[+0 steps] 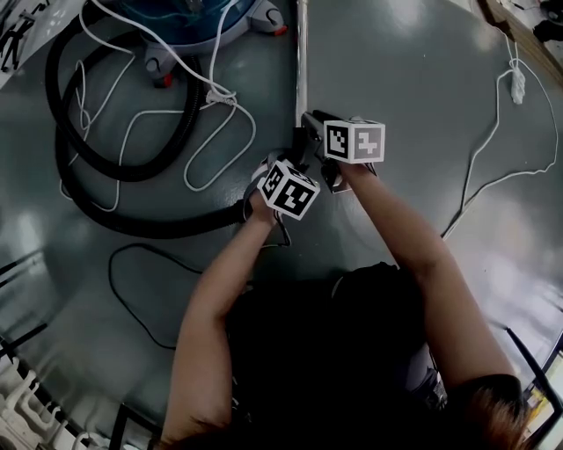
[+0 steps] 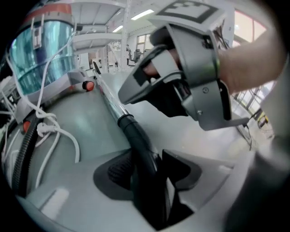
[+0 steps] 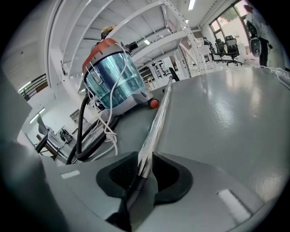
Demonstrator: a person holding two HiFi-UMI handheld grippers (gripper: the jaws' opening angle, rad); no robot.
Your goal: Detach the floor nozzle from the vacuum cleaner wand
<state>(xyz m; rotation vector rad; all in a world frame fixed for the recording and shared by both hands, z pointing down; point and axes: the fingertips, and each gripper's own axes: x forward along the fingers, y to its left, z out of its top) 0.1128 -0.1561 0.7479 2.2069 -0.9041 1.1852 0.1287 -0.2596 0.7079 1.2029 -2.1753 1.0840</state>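
The chrome wand (image 1: pixel 302 61) lies on the grey floor and runs from the vacuum cleaner (image 1: pixel 189 18) down to both grippers. My right gripper (image 3: pixel 144 170) is shut on the wand (image 3: pixel 158 118) just where the chrome ends and a black part begins. My left gripper (image 2: pixel 147 174) is closed round the black neck (image 2: pixel 140 149) below the wand's end collar, with both pads against it. In the head view the left gripper (image 1: pixel 297 163) sits just below the right gripper (image 1: pixel 308 132). The nozzle's body is hidden under the grippers and arms. The right gripper (image 2: pixel 131 90) also shows in the left gripper view, above the wand.
A thick black hose (image 1: pixel 132 224) loops across the floor at the left, with a white cord (image 1: pixel 211 105) lying over it. A thin black cable (image 1: pixel 132 290) lies lower left. Another white cord (image 1: pixel 493 132) trails at the right. Shelving stands far behind the cleaner (image 3: pixel 113 77).
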